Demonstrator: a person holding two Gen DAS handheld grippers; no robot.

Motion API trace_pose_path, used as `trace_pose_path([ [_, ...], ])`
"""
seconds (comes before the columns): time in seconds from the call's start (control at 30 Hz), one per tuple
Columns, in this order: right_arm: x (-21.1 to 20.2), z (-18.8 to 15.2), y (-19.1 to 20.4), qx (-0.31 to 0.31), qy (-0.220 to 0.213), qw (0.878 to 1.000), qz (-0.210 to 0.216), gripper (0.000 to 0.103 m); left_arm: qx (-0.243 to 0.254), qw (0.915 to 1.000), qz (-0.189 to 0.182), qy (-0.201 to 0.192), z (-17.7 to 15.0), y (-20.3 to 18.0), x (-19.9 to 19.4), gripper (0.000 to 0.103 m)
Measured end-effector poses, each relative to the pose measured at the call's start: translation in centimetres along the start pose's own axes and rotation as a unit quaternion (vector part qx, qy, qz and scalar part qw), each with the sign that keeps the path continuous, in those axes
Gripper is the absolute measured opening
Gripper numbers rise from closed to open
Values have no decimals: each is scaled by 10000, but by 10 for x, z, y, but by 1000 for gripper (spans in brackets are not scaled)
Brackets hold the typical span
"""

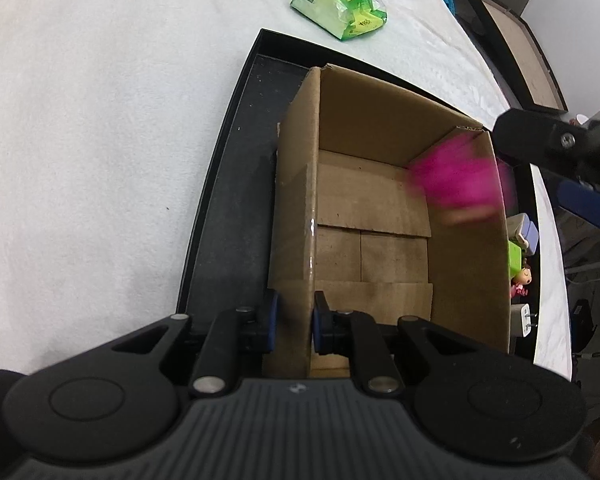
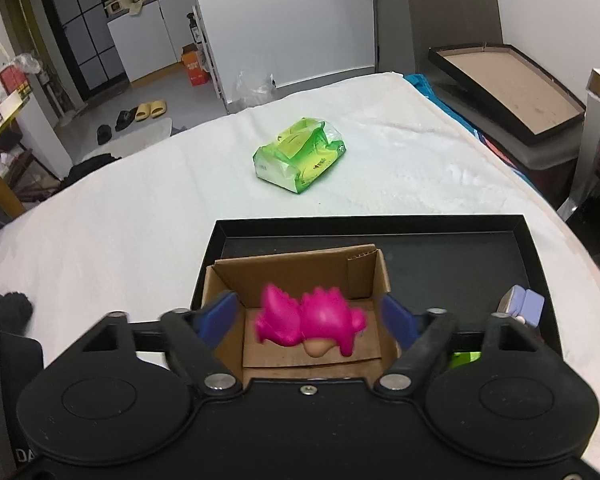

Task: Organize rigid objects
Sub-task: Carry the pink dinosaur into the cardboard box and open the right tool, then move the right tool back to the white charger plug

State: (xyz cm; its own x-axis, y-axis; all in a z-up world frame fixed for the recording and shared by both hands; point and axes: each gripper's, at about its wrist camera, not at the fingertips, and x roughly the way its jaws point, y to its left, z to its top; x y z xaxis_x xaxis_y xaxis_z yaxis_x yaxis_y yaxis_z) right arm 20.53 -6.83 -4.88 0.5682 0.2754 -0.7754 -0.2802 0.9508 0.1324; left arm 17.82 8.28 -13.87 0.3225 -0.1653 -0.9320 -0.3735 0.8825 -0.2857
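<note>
An open cardboard box [image 1: 380, 200] stands in a black tray [image 1: 228, 184]. My left gripper [image 1: 294, 326] is shut on the box's near left wall. A pink spiky-haired toy figure [image 2: 310, 322] is blurred in mid-air between the wide-open fingers of my right gripper [image 2: 310, 316], above the box [image 2: 300, 280]. In the left wrist view the toy [image 1: 458, 182] shows as a pink blur at the box's right wall, below the right gripper's body [image 1: 560, 148].
A green plastic packet [image 2: 300, 156] lies on the white cloth beyond the tray [image 2: 460, 248]. Small toys, a doll [image 1: 522, 278], a lilac block [image 2: 526, 306] and a white plug [image 1: 520, 320] lie in the tray right of the box. Another tray [image 2: 512, 84] leans off the table.
</note>
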Motion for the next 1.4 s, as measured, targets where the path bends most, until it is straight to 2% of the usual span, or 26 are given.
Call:
trace_pose_path([
  [0.4,-16,-34,-42,491,195,9986,83,82,124,9993,342,99,0,-12,-2,17],
  [0.47,-19,-38,-51,551,194,9983,45,82,160,9989,417,102,-2,-14,-3,20],
  [0.73,-31,-60,-89,824,141,9965,-67,82,222,9971,726,16,-10,-20,-7,42],
  [0.9,-34,-72,-111,975,113,9950,-191,90,204,9964,827,8,-12,-23,-8,47],
  [1.27,-30,-92,-153,1272,97,9915,-263,91,526,9914,1180,-195,-20,-43,-14,50],
  [1.4,-27,-99,-167,1327,86,9906,-310,91,636,9904,1222,-143,-23,-47,-12,56],
])
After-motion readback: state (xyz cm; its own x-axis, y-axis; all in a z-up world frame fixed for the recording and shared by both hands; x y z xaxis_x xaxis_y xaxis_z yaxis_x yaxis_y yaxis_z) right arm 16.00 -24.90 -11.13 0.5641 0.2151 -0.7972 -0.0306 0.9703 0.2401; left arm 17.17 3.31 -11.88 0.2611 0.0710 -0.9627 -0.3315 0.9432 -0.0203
